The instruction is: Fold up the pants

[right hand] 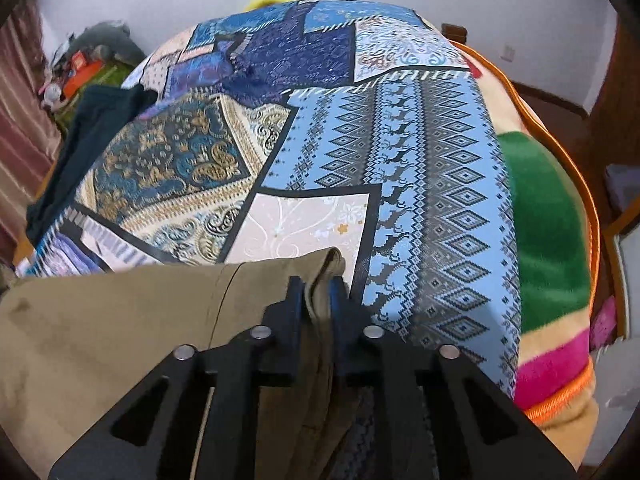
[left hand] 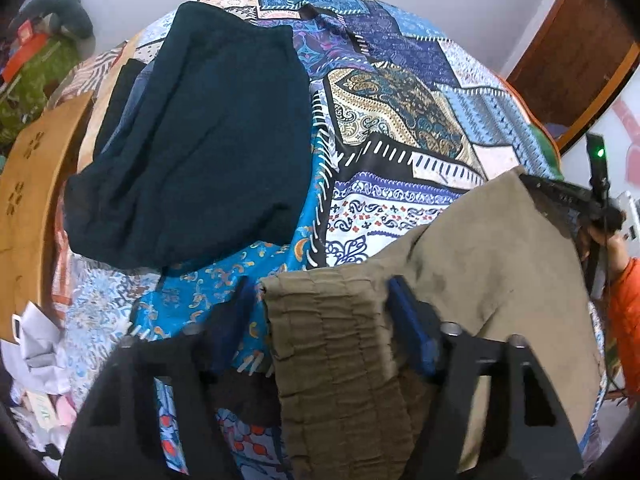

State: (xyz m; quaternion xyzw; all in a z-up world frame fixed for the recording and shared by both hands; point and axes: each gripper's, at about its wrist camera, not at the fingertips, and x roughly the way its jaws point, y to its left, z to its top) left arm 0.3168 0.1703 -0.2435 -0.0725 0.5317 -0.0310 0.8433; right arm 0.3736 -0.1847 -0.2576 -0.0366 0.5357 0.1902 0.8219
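Khaki pants (left hand: 480,264) lie across the near part of a patchwork-covered bed (left hand: 400,100). Their gathered elastic waistband (left hand: 324,320) runs flat between the fingers of my left gripper (left hand: 320,284). The jaws stand wide on either side of the band and do not squeeze it. My right gripper (right hand: 317,282) is shut on a folded edge of the khaki pants (right hand: 100,320), with the cloth pinched between its pads. The left wrist view shows that right gripper (left hand: 536,188) at the pants' far right corner, held by a hand with an orange sleeve (left hand: 624,304).
A dark teal folded garment (left hand: 192,140) lies on the bed's left side, also visible from the right wrist as the dark garment (right hand: 92,132). A wooden bed board (left hand: 36,200) and clutter line the left. A green, pink and orange blanket (right hand: 544,232) covers the bed's right edge.
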